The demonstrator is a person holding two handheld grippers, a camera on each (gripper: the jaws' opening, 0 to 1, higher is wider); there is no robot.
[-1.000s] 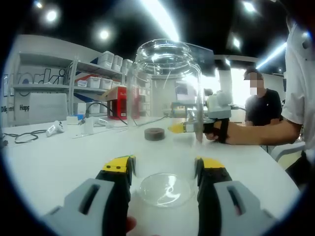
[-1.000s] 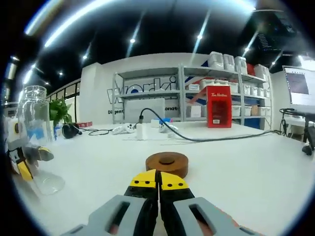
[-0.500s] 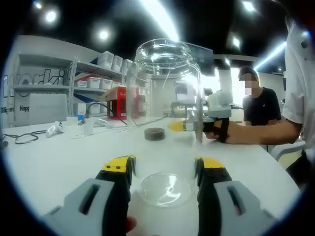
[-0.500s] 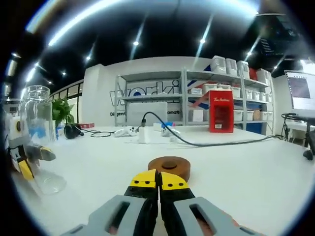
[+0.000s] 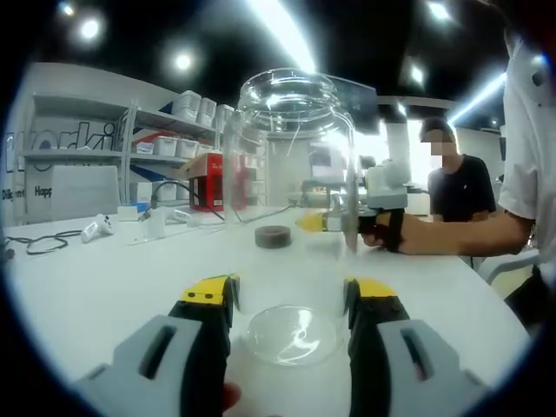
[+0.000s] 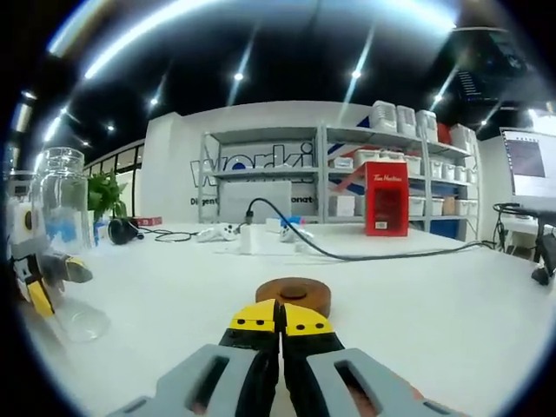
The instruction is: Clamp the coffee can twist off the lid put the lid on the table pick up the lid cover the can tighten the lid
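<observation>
Upright, the clear glass can (image 5: 291,200) – lidless – sits clamped between the left gripper (image 5: 291,297) fingers.

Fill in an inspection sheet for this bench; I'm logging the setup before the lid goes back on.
Surface: white table, flat.
Job's things: clear glass jar upright, open; brown lid lying flat on the table, apart from the jar.
Clutter: red box, white game controller, headphones.
Grippers: left gripper shut on the jar's lower part; right gripper shut, empty, just short of the lid.
Cables: black cable across the table.
Surroundings: shelving with bins; seated person.
</observation>
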